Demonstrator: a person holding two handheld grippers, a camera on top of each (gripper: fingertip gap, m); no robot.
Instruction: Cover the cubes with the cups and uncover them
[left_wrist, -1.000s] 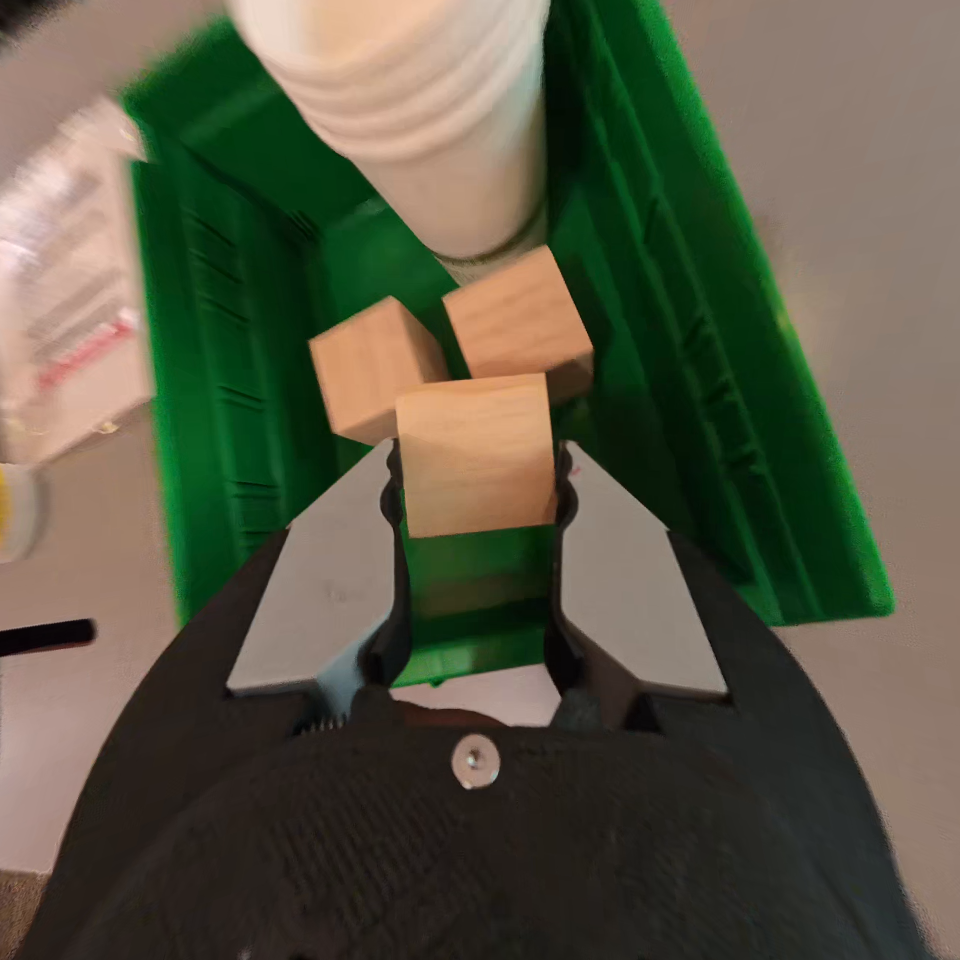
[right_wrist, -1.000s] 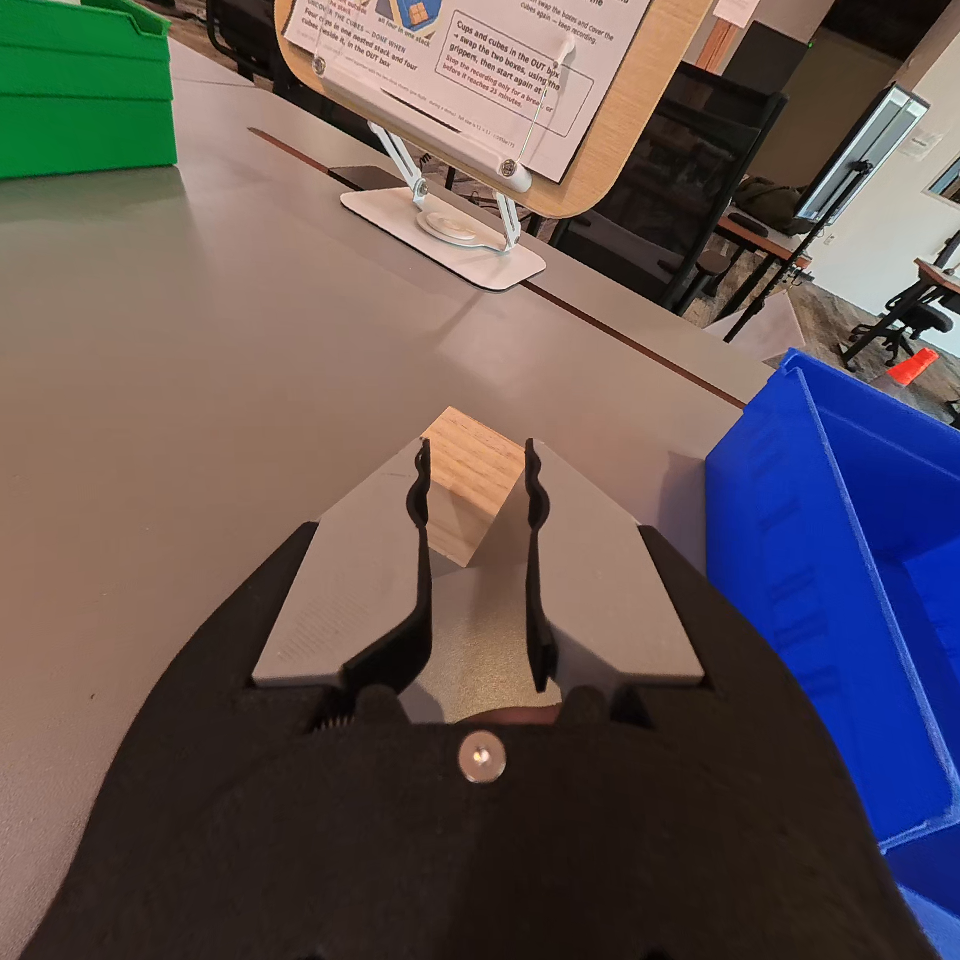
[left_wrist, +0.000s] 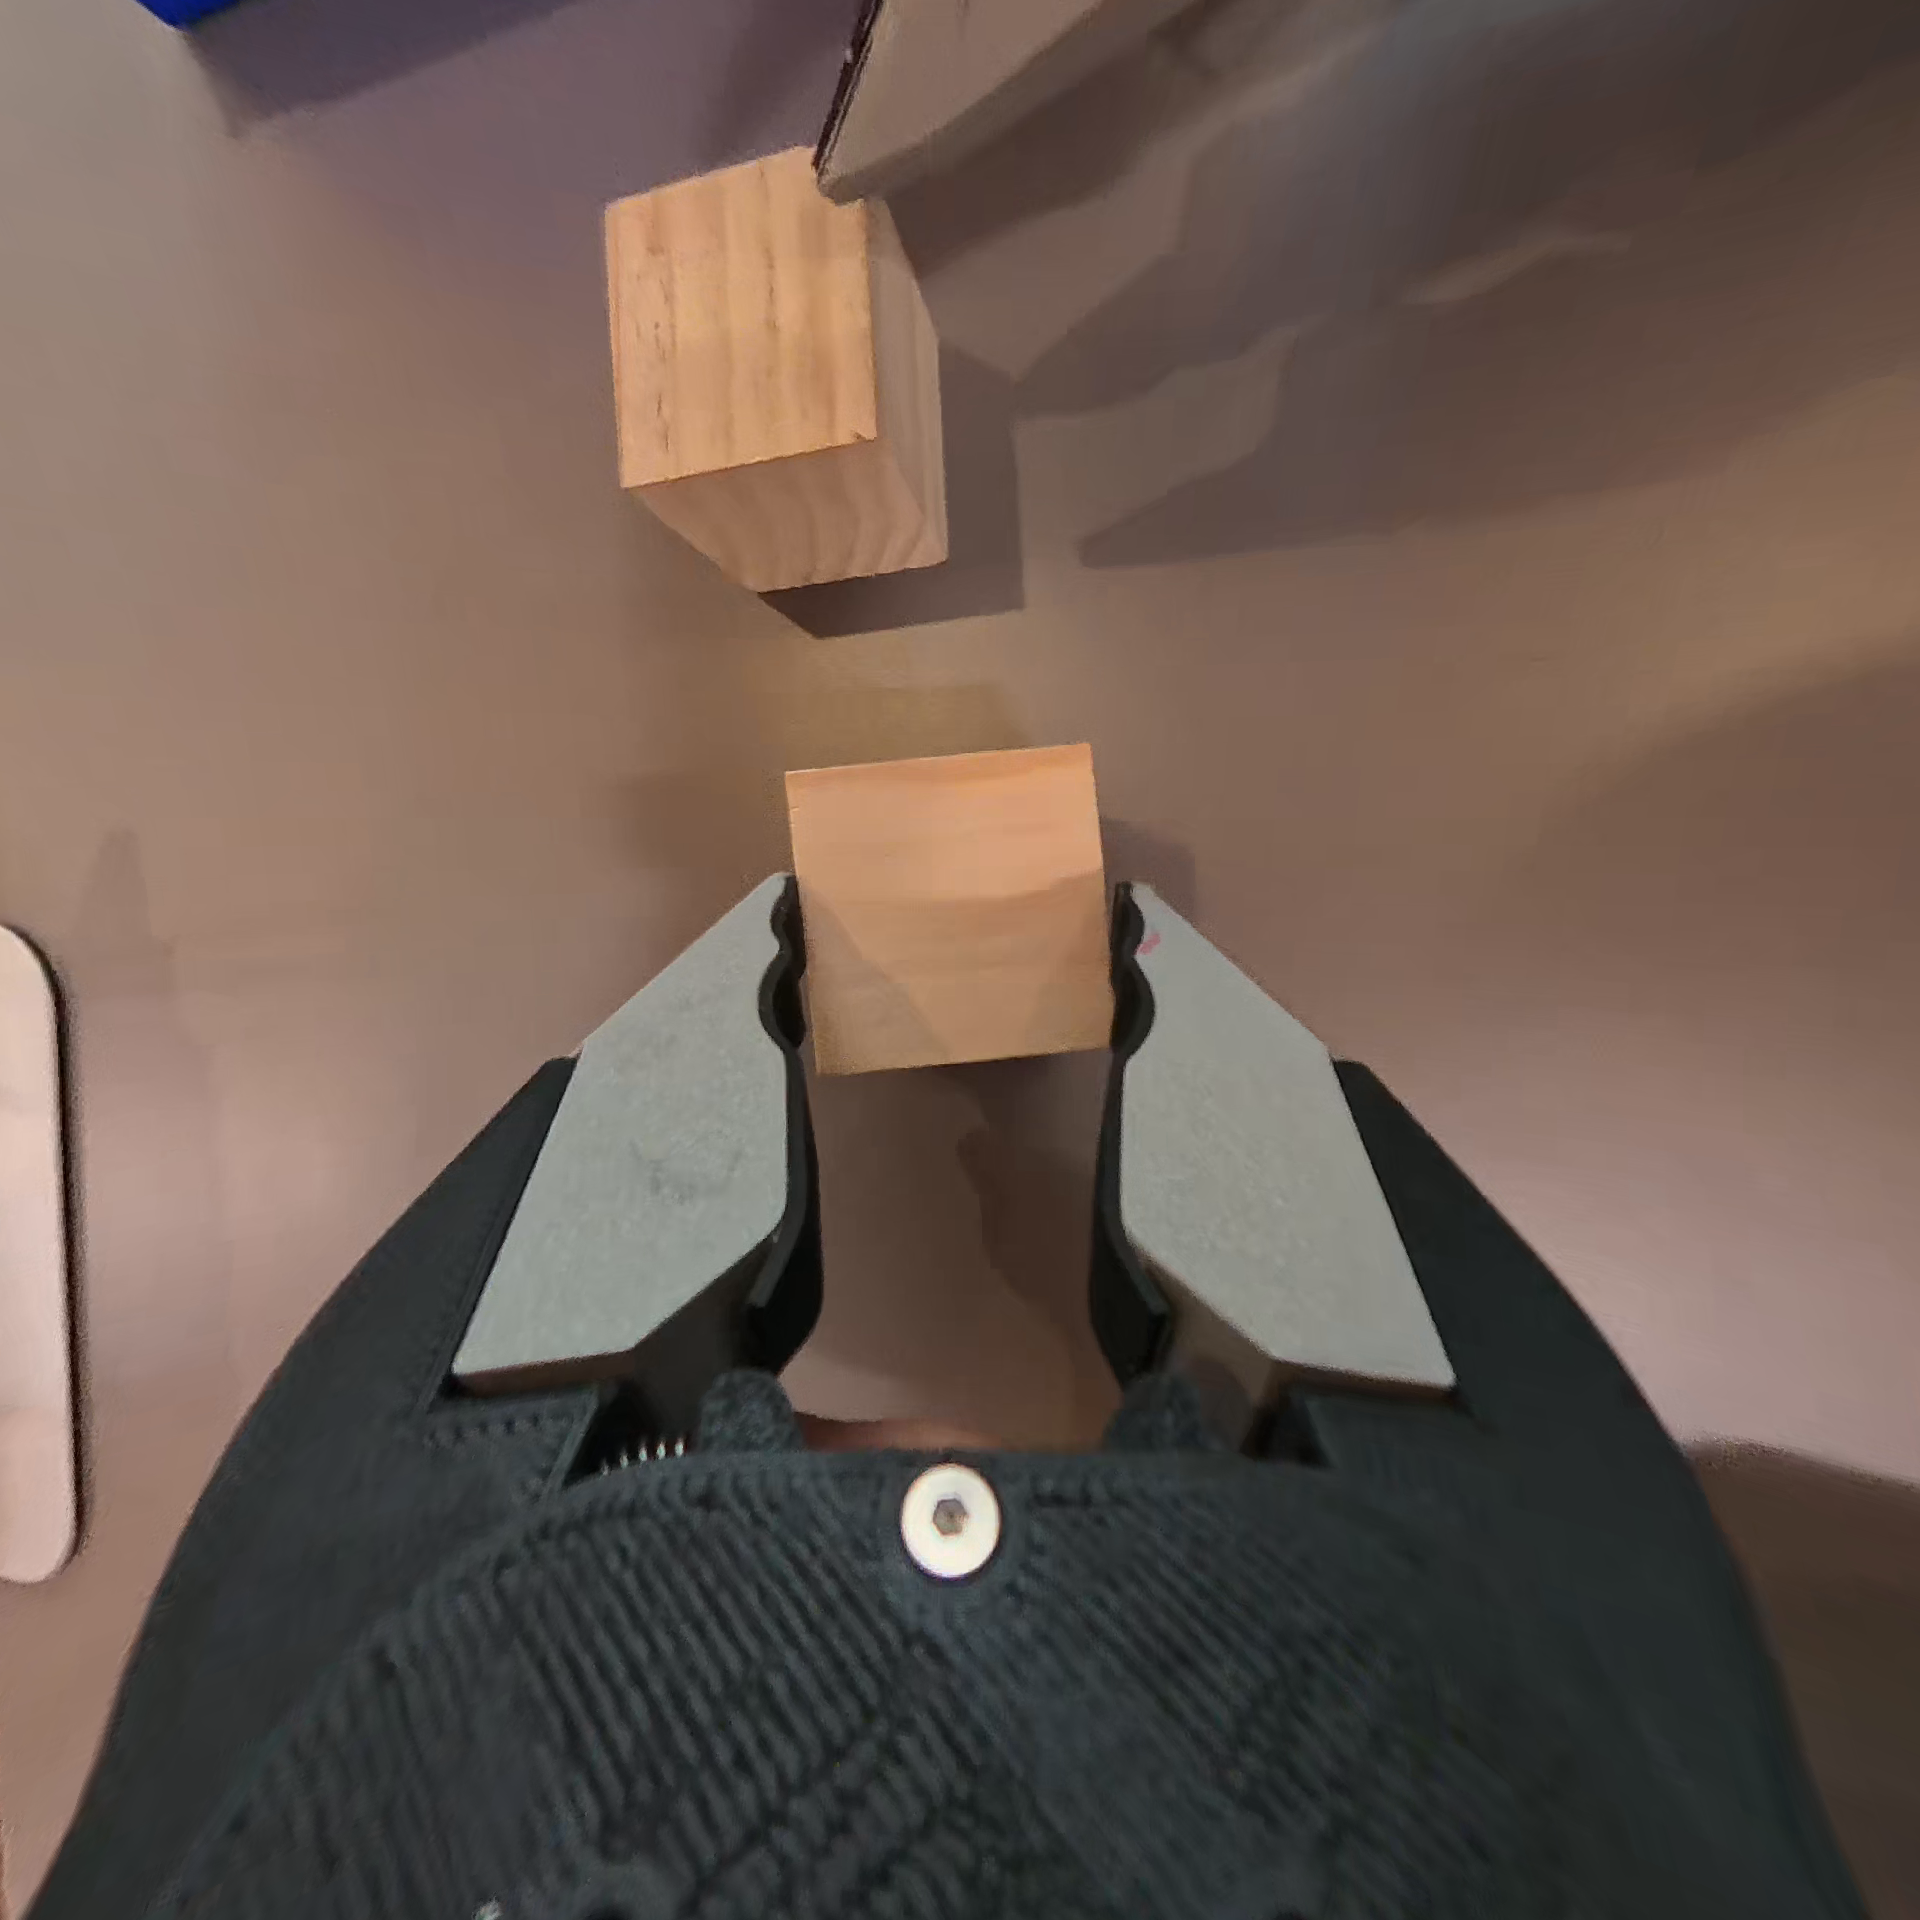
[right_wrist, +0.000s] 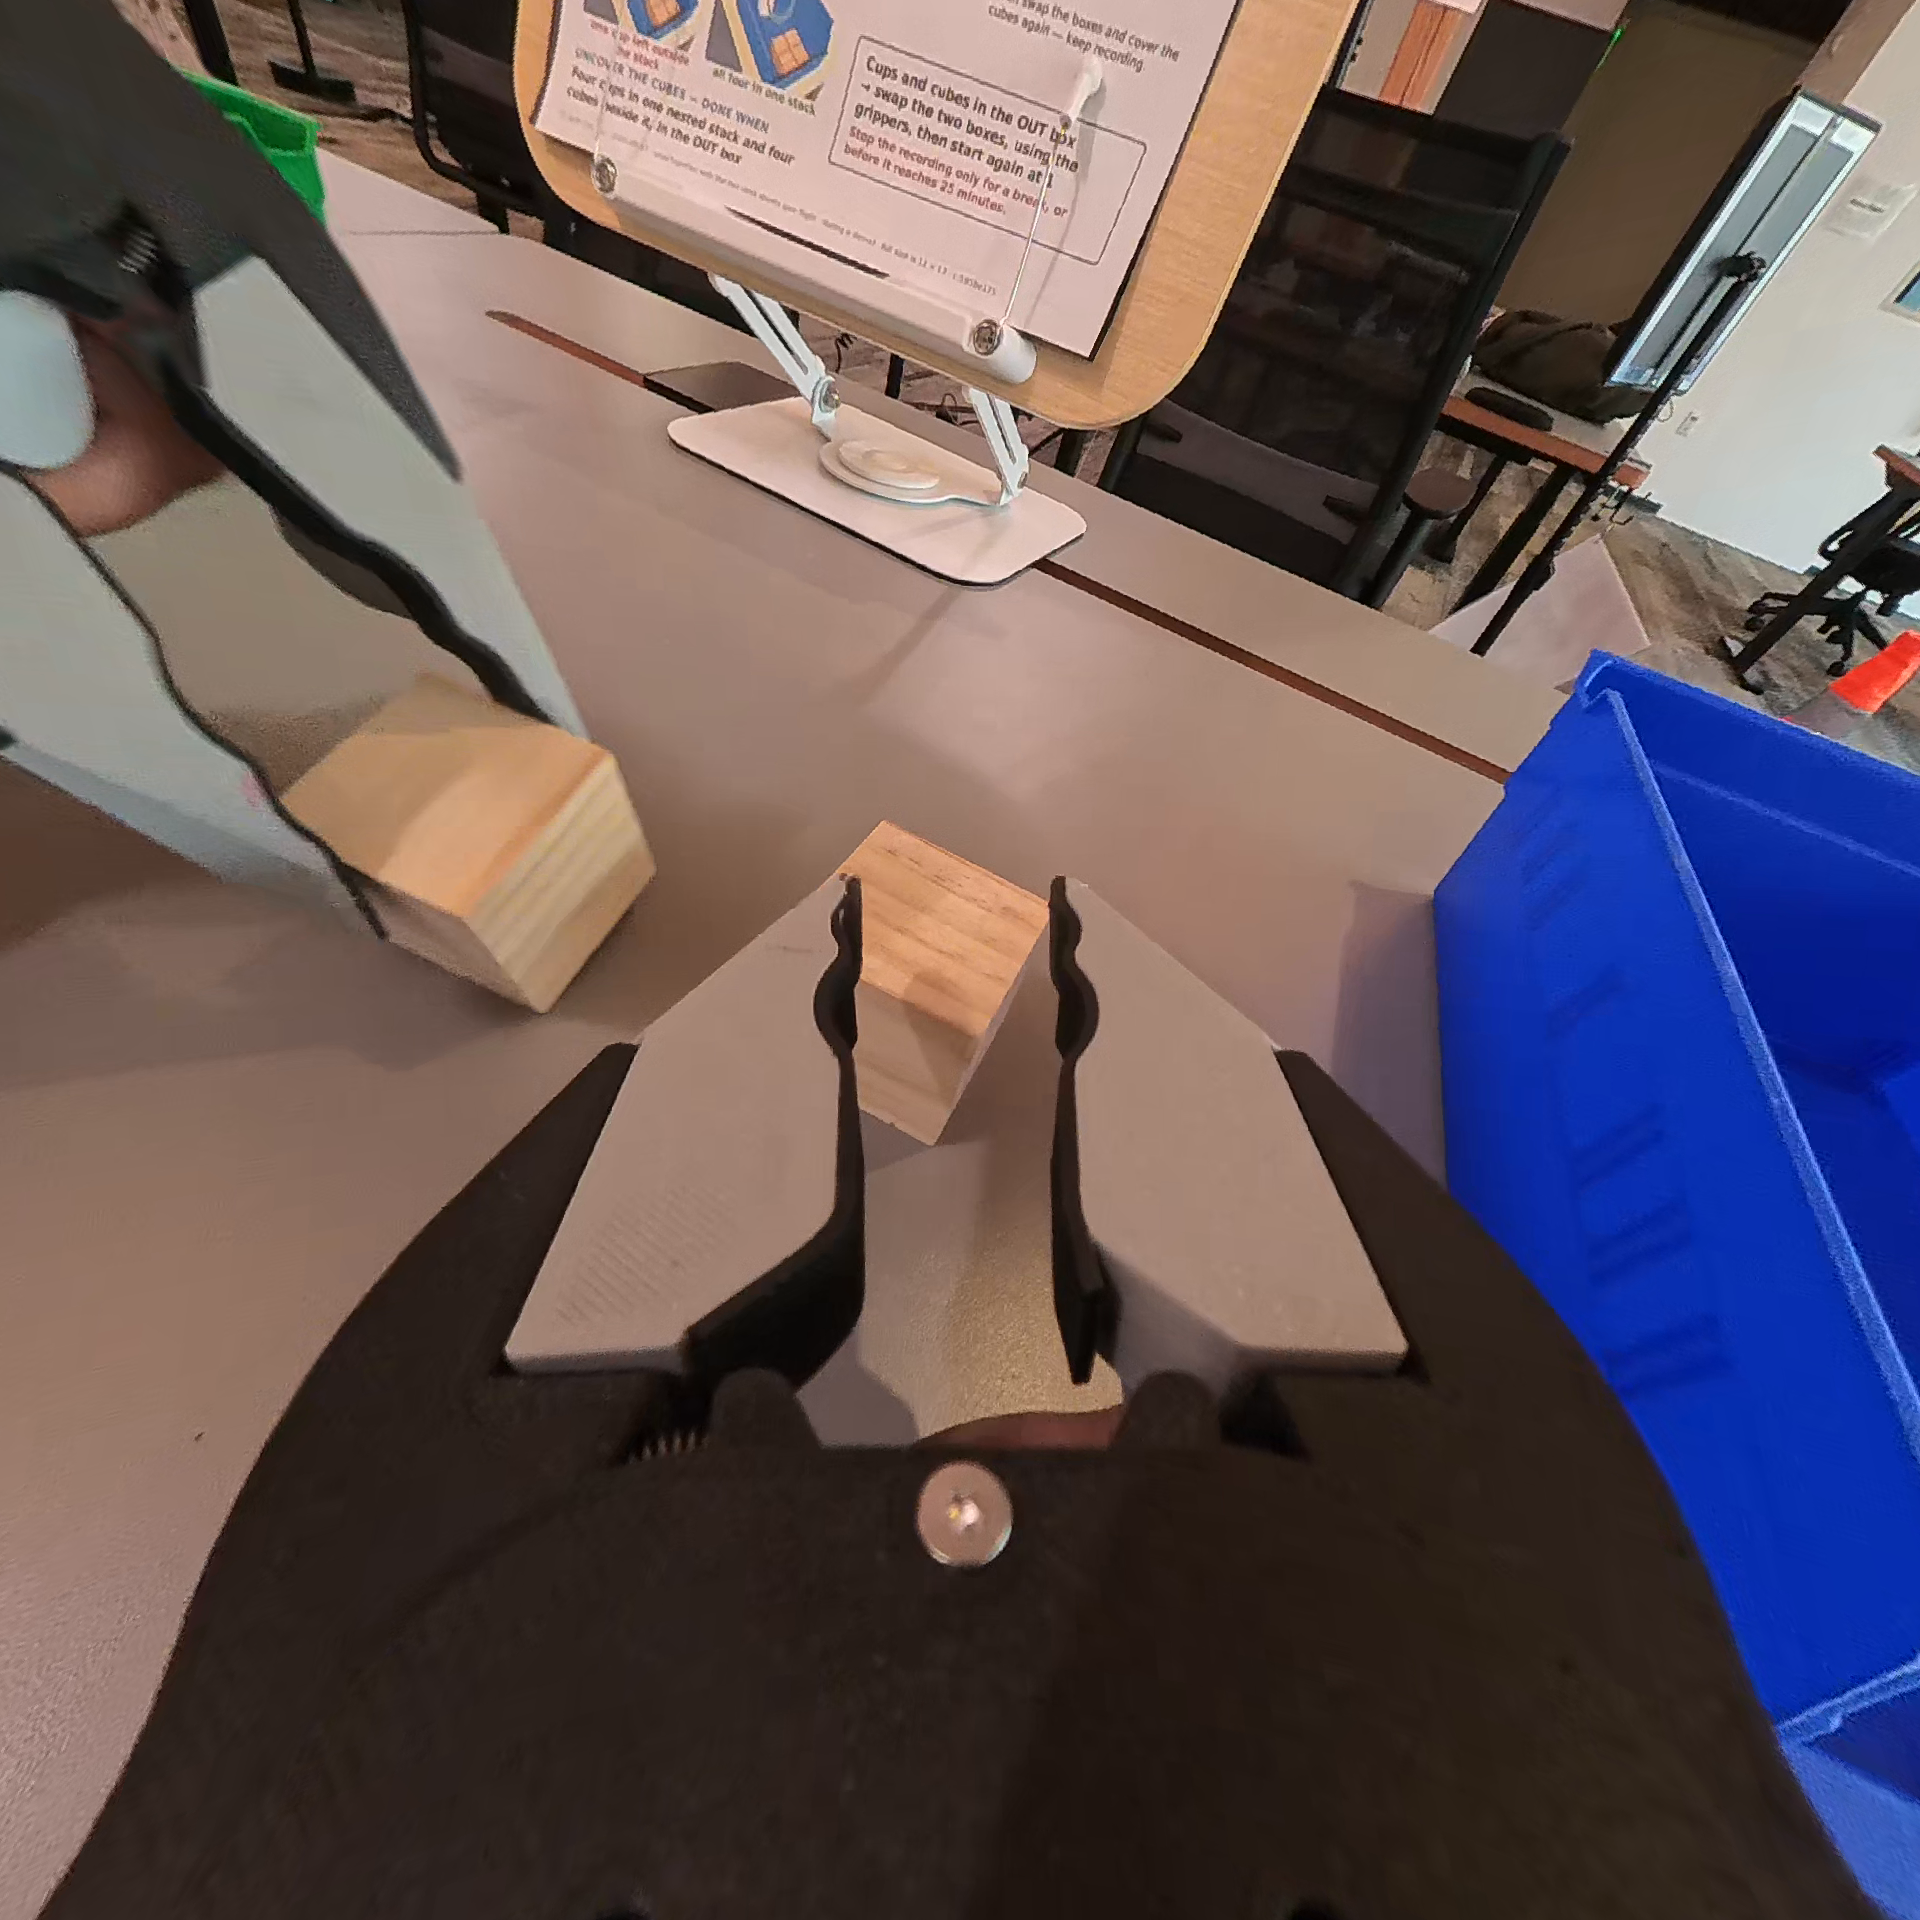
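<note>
The cubes are being laid out on the grey table (right_wrist: 727, 665) ahead of any covering; no cup is showing in either view, so the covering itself has not begun.

The left gripper (left_wrist: 954, 971) is clenching a wooden cube (left_wrist: 951, 914), both pads pressing on its side faces, low over the table. In the right wrist view that cube (right_wrist: 468, 831) is sitting at about ten o'clock, with the left gripper's fingers (right_wrist: 260, 623) coming down onto it from the upper left.

The right gripper (right_wrist: 951, 971) is hovering with its jaws parted and nothing in its grasp. A second cube (right_wrist: 940, 977) is resting on the table just beyond and below its tips, turned corner-on; from the left wrist view this cube (left_wrist: 758, 353) is lying at twelve o'clock, near the held one but apart from it. A blue bin (right_wrist: 1714, 1143) is standing at three o'clock, and an instruction board (right_wrist: 935, 156) on a stand at twelve.

The next move likely calls for setting the held cube flat, leaving enough room between the cubes for a cup to fit over each, then releasing it.
</note>
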